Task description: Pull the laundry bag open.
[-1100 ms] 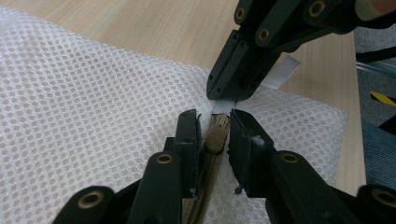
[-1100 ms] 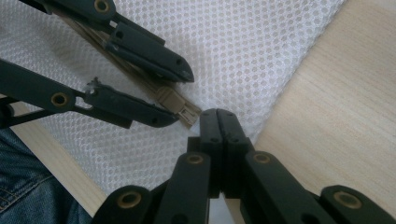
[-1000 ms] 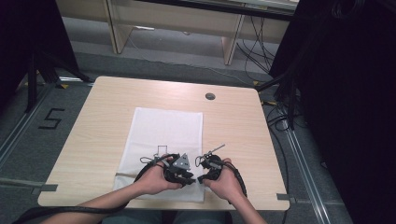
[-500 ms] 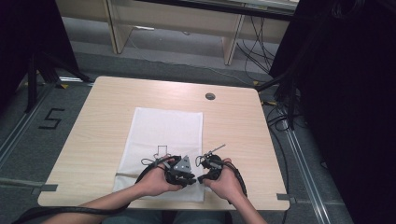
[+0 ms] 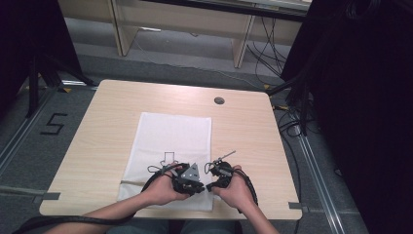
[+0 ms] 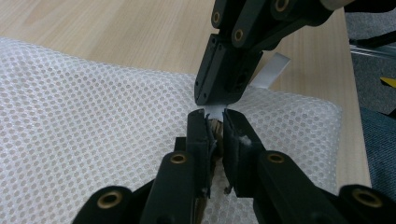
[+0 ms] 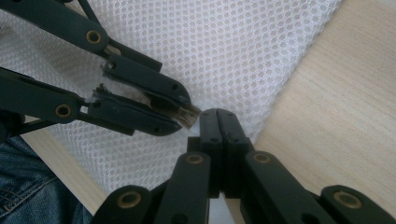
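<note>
A white mesh cloth [image 5: 170, 141] lies flat on the wooden table [image 5: 107, 122]. Both hands hold their grippers tip to tip over its near right corner [image 6: 317, 112]. My left gripper [image 6: 215, 128] has just been closing its jaws, and they now pinch a small tan piece [image 6: 215, 127]. It shows again at the tips of the left gripper [image 7: 189, 114] in the right gripper view. My right gripper [image 7: 218, 114] is shut. In the left gripper view the right gripper [image 6: 210, 100] comes down from above, clamped along a thin white strip [image 6: 273, 70].
A round dark grommet [image 5: 219, 100] sits in the tabletop at the back right. Grey tape [image 5: 297, 205] marks the front right edge. Cables and dark stands crowd the floor to the right, and shelving legs stand behind the table.
</note>
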Motion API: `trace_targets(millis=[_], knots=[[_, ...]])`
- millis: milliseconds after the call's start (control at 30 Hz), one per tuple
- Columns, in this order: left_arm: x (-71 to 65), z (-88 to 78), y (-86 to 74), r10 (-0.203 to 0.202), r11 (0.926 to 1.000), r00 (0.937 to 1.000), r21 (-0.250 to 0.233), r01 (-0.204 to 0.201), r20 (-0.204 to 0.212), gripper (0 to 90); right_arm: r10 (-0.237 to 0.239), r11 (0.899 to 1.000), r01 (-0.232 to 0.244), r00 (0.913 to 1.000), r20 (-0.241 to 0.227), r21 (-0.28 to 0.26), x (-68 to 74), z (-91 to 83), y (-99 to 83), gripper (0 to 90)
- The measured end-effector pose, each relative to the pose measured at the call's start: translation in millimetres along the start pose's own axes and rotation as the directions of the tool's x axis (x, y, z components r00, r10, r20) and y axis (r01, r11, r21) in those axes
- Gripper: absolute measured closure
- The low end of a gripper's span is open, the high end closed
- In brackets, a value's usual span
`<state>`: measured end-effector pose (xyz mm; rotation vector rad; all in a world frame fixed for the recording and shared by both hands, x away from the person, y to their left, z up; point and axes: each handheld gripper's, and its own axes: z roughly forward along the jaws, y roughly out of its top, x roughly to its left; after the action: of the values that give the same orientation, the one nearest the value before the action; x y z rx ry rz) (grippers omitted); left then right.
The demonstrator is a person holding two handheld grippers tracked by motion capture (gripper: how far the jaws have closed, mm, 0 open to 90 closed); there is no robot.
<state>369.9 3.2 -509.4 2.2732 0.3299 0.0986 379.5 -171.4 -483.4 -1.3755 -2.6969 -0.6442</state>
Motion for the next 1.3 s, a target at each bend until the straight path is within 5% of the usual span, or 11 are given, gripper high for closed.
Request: trace_targets(millis=[333,600,733,1300], knots=[[0.1,-1.7,1.9,-0.035,0.9993,0.9994,0.009,0.035,0.0,81.7,0.007,1.0,-0.007,1.0,0.0,0.009,0.9,-0.2,0.4,90.0],[-0.8,-3.4,3.8,-0.028,0.9996,0.9996,0.01,0.028,-0.001,81.7,0.008,1.0,-0.008,0.9998,0.019,0.021,4.2,-0.5,0.7,90.0],[-1.4,-4.4,4.3,-0.028,0.9995,0.9996,0.015,0.028,-0.002,81.8,-0.033,0.999,0.033,0.999,0.028,0.005,3.0,1.0,0.6,90.0],[0.7,-10.0,3.6,-0.02,0.9995,0.9998,0.023,0.02,0.002,81.8,-0.026,1.0,0.026,0.9994,0.024,0.01,5.4,1.1,1.4,90.0]])
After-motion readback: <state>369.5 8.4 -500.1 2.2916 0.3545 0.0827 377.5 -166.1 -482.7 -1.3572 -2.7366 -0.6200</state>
